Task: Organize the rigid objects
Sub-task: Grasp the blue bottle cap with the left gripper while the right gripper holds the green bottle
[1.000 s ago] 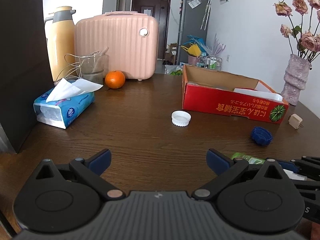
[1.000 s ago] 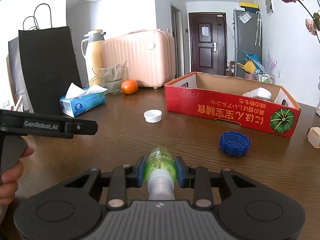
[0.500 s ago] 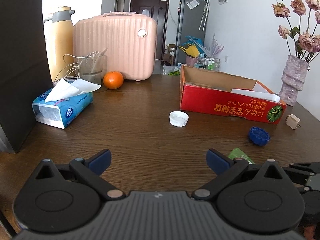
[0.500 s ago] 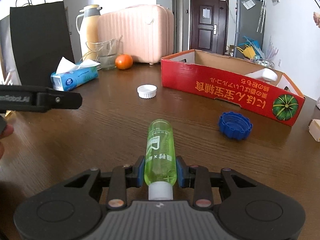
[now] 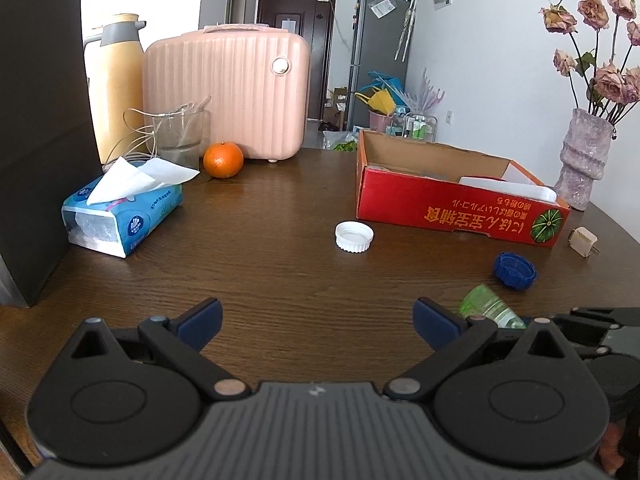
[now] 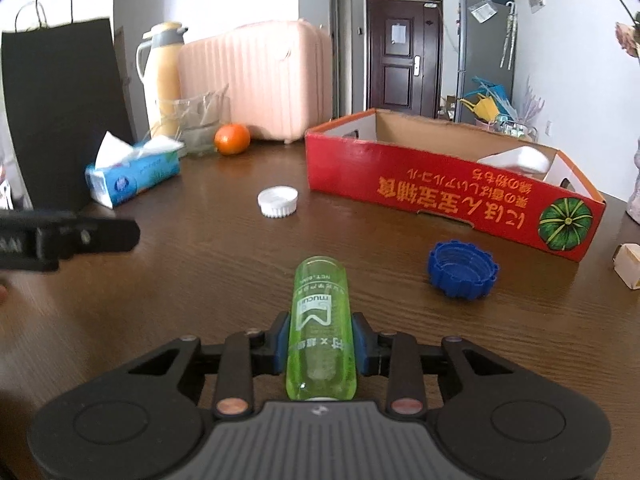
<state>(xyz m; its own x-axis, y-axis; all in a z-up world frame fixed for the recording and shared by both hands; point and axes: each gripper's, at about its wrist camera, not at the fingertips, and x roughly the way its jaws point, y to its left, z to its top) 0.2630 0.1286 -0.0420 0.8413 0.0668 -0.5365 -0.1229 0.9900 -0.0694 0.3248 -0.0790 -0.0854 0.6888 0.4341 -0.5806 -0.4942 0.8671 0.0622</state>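
Right jaws (image 6: 320,346) clamp smooth translucent green cylindrical bottle (image 6: 320,320); left jaws (image 5: 318,320) spread wide, empty, over grained wood table (image 5: 280,280).

Bright, even daylight; fisheye bending at edges; right view slightly soft.

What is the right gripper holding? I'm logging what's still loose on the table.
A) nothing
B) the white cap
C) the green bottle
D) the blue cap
C: the right gripper is shut on the green bottle, its pads pressing on both sides, while the white cap and the blue cap lie loose on the table.
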